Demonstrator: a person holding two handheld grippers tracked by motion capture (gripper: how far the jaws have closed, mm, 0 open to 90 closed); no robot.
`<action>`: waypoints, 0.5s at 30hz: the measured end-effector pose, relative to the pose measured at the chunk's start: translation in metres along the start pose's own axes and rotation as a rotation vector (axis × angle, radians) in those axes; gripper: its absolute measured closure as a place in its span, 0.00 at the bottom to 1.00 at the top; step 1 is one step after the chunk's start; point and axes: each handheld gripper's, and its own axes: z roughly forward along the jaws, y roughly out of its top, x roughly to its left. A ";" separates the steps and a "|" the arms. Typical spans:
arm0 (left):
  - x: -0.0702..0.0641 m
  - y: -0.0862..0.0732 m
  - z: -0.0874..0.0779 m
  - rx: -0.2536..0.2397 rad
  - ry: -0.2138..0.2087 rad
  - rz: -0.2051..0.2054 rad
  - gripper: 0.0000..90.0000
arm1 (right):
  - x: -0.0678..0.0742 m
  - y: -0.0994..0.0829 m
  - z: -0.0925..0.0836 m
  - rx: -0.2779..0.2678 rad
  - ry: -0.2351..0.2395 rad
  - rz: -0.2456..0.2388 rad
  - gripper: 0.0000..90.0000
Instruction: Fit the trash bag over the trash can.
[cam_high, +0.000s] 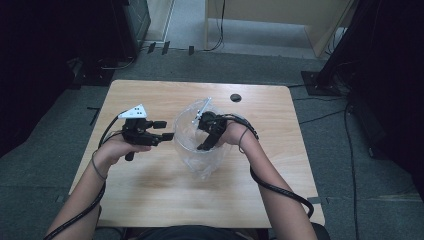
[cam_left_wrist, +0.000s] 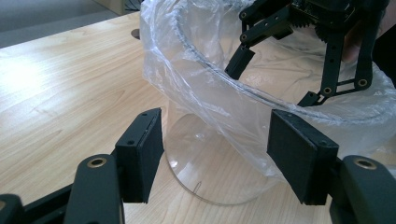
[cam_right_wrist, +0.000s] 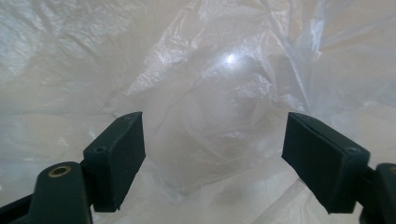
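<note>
A clear round container lined with a thin plastic bag stands mid-surface. The right hand-held gripper reaches inside, jaws spread, pinching nothing; the left hand-held gripper, just left, is also spread.

The table is pale wood-grain laminate, smooth with a soft sheen. The round container looks like clear glossy plastic. Its liner bag is thin, crinkled translucent film that catches bright glints. Both grippers' pads are matt black with a fine grainy face; brass-coloured rivets shine on the matt black links.
</note>
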 end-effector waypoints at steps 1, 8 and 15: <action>0.000 0.000 0.000 0.003 0.002 0.001 0.39 | 0.000 0.000 0.000 -0.003 0.002 -0.003 0.24; -0.001 0.001 -0.001 0.004 0.004 0.003 0.37 | -0.003 -0.004 -0.005 -0.128 0.034 0.039 0.26; -0.001 0.003 -0.003 0.002 0.006 0.007 0.35 | -0.003 -0.002 -0.021 -0.245 0.011 0.019 0.27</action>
